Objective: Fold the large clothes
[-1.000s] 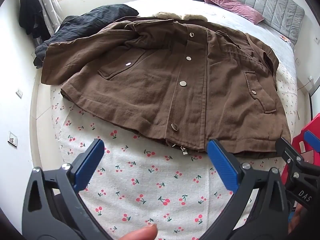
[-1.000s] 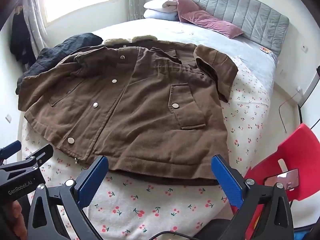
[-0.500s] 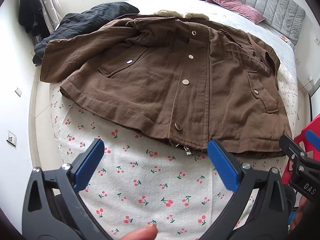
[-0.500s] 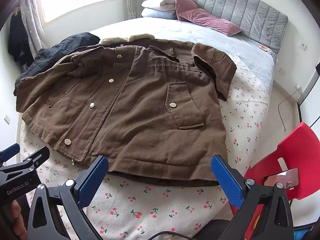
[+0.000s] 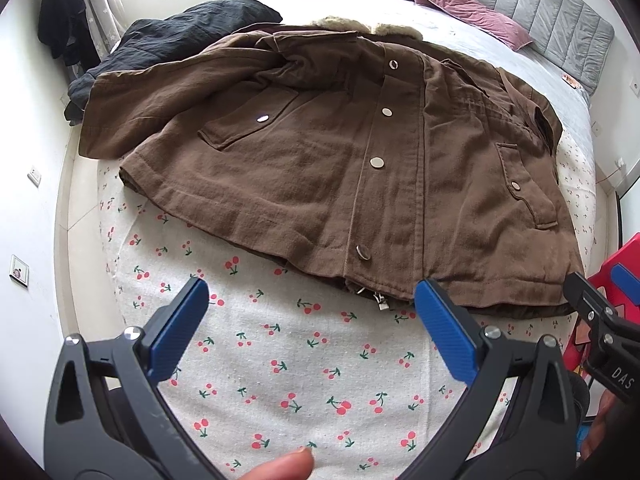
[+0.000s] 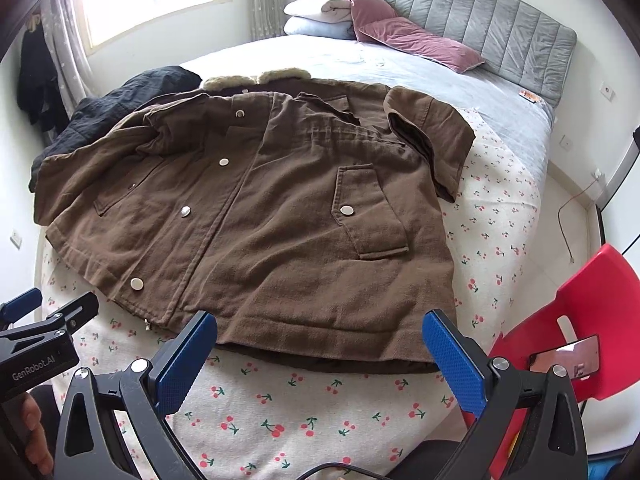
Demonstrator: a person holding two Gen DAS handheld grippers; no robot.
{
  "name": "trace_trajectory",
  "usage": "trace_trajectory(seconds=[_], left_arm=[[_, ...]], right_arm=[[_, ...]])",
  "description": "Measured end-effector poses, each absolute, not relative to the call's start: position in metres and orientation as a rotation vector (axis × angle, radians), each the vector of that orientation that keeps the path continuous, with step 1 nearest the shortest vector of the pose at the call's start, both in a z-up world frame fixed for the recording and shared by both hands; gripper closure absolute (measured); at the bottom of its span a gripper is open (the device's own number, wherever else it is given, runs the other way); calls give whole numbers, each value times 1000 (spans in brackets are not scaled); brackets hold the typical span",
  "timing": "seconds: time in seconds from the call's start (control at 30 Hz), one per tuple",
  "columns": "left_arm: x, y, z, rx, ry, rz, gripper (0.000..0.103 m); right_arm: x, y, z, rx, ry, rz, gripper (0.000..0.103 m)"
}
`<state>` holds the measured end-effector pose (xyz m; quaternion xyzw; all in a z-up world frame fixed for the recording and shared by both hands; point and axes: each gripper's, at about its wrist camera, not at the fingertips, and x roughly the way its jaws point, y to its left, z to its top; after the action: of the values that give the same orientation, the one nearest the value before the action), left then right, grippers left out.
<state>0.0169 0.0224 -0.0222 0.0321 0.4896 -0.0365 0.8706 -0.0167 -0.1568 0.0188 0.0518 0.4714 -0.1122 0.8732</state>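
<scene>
Left wrist view: we held the left gripper (image 5: 308, 318) with fingers spread wide and empty above the cherry-print sheet (image 5: 280, 364), just short of the brown coat (image 5: 320, 160) lying flat on the bed (image 5: 460, 36).
Right wrist view: we kept the right gripper (image 6: 320, 354) wide open, holding nothing, at the coat's hem (image 6: 320, 344); red chair (image 6: 592, 308) beside the bed.

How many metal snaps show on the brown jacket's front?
6 on the brown jacket: four down the placket, one per pocket flap. Folds may hide others.
</scene>
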Motion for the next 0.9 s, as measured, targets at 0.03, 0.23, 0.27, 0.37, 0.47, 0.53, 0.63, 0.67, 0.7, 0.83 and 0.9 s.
trace_trajectory(seconds=[0.03,0.23,0.27,0.37,0.47,0.53,0.63,0.67,0.7,0.83,0.9], left_arm=[[19,24,-22,63,1022,-83,0],[40,45,-21,17,1020,-155,0],[43,50,-20,25,1012,-158,0],[62,66,-21,87,1037,-140,0],[91,91,-18,135,1046,-121,0],[114,112,-17,160,1052,-108,0],[158,145,-23,206,1071,-83,0],[169,154,-26,204,1077,-87,0],[183,165,-31,188,1087,-98,0],[220,192,-51,114,1119,-182,7],[230,199,-63,77,1131,-235,10]], right_arm=[[-16,-157,18,109,987,-232,0],[-7,-161,16,77,994,-227,0],[-6,-162,17,68,988,-222,0],[1,-165,17,31,971,-186,0],[14,-175,14,23,987,-128,0],[22,-187,11,45,999,-89,0],[41,-218,1,88,1034,-74,0],[46,-227,-3,100,1050,-82,0],[54,-240,-10,117,1073,-91,0],[71,-279,-34,193,1106,-105,0],[78,-297,-50,238,1110,-117,0]])
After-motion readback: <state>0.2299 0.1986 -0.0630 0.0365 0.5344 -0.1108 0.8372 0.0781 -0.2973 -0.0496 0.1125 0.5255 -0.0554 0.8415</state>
